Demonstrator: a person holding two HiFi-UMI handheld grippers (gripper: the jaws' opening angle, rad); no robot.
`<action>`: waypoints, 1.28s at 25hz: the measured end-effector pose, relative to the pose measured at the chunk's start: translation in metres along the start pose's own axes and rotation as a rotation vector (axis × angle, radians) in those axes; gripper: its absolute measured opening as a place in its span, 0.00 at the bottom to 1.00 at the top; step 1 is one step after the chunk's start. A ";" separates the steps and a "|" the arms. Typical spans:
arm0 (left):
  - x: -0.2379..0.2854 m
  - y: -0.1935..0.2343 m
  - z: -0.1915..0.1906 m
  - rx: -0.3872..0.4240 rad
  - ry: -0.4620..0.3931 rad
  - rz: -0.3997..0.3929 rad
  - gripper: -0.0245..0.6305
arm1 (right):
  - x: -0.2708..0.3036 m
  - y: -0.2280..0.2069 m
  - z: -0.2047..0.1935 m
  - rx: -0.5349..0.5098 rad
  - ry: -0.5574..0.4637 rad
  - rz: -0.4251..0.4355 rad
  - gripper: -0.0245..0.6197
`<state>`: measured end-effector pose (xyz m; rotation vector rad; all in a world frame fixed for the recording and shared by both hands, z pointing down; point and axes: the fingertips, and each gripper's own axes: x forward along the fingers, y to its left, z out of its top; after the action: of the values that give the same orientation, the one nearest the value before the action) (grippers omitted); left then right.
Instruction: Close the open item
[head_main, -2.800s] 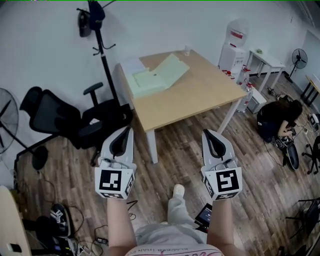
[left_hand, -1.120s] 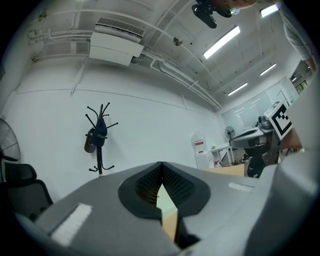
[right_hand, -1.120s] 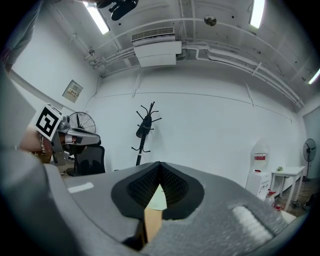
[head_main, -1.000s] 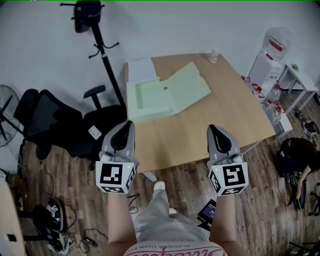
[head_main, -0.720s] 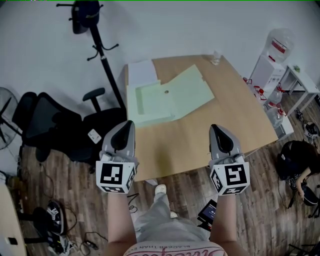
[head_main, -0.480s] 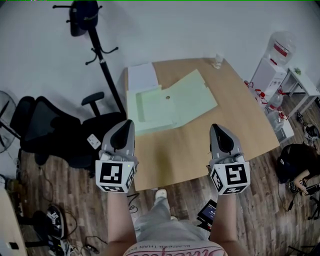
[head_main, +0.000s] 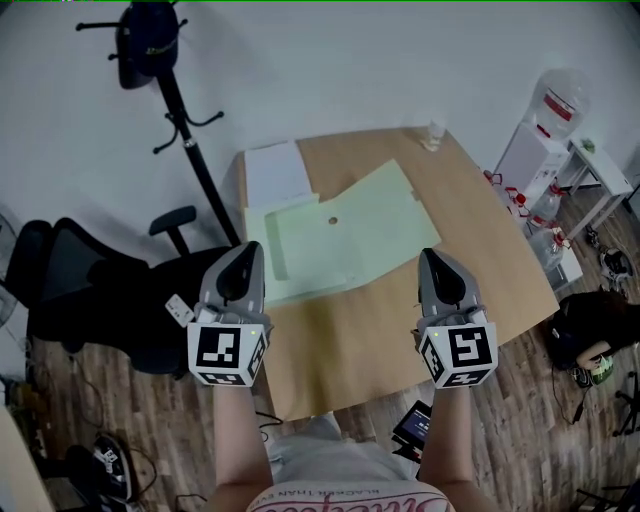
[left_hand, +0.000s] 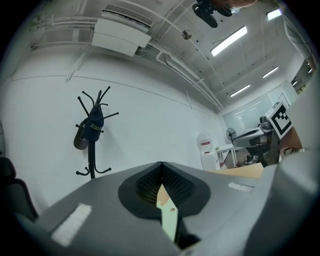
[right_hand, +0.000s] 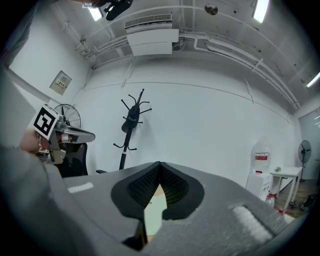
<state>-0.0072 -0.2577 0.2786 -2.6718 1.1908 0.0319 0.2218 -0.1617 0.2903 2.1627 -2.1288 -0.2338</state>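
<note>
Two grippers hover side by side over the near half of the wooden table (head_main: 400, 335), and both are empty. The left gripper (head_main: 249, 250) has its jaws pressed together at the tips, and the right gripper (head_main: 428, 253) shows the same. Just ahead of them the pale green folder (head_main: 340, 235) lies flat and open on the table, with a white sheet (head_main: 277, 172) at its far left corner.

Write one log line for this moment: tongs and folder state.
left tongs: shut, empty | right tongs: shut, empty | folder: open on table, untouched | closing: not begun
</note>
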 end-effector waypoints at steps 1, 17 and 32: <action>0.006 0.004 -0.002 -0.002 0.001 -0.004 0.06 | 0.006 -0.002 0.000 -0.001 0.004 -0.006 0.04; 0.059 0.034 -0.051 -0.047 0.068 -0.061 0.06 | 0.054 -0.018 -0.041 0.034 0.132 -0.062 0.20; 0.068 0.019 -0.061 -0.039 0.105 -0.010 0.06 | 0.063 -0.053 -0.064 0.071 0.163 -0.038 0.36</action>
<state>0.0207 -0.3321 0.3273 -2.7434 1.2195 -0.0888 0.2856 -0.2257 0.3415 2.1791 -2.0383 0.0156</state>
